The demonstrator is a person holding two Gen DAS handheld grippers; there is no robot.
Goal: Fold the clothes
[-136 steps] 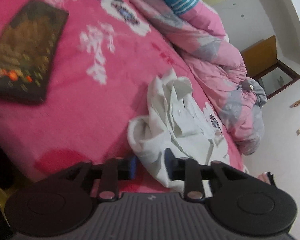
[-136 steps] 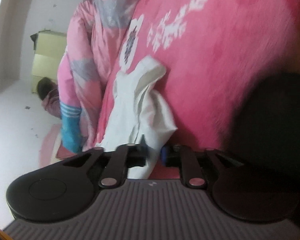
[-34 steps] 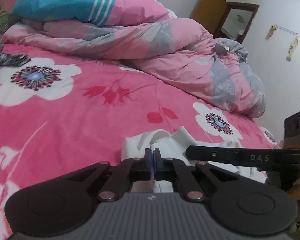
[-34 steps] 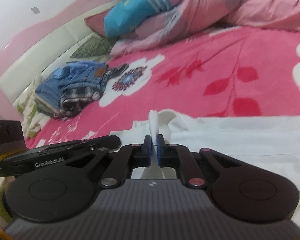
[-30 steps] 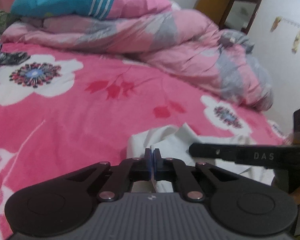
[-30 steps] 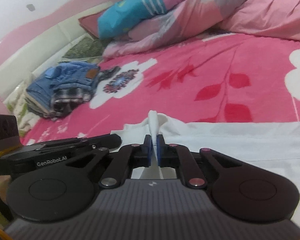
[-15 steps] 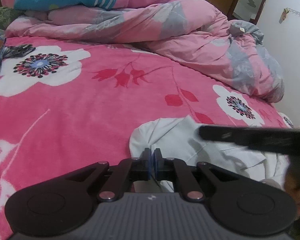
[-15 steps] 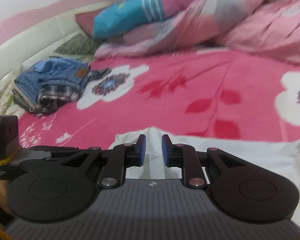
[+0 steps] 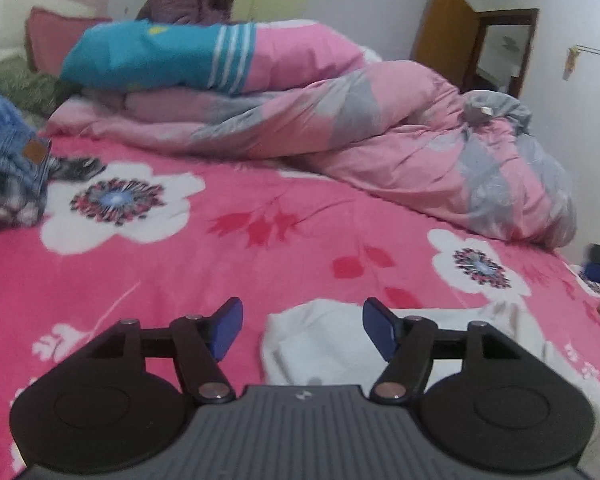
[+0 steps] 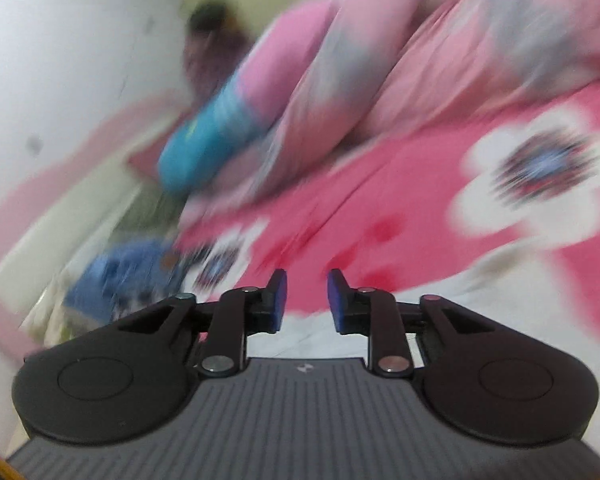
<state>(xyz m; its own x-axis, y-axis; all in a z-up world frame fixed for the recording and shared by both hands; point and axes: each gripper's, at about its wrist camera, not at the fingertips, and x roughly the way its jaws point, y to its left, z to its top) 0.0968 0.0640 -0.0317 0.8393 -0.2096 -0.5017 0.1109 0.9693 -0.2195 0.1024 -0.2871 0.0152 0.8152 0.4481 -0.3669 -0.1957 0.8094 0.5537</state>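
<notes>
Left wrist view: the left claw (image 9: 302, 330) is spread wide and empty above a crumpled white cotton garment (image 9: 324, 346) lying on the pink flower-printed bed cover (image 9: 228, 256) near the bed's front edge. Behind lies a bunched pink-and-grey quilt (image 9: 380, 140); folded blue jeans (image 9: 4, 140) sit far left.

Right wrist view, heavily blurred: the right claw (image 10: 303, 300) is parted, holding nothing, with the white garment (image 10: 308, 338) just beyond its blue pads (image 10: 278, 300).

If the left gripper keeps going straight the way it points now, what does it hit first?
Probably the white garment lying between the open left gripper fingers, then the pink bedspread beyond; depth is hard to judge.
</notes>
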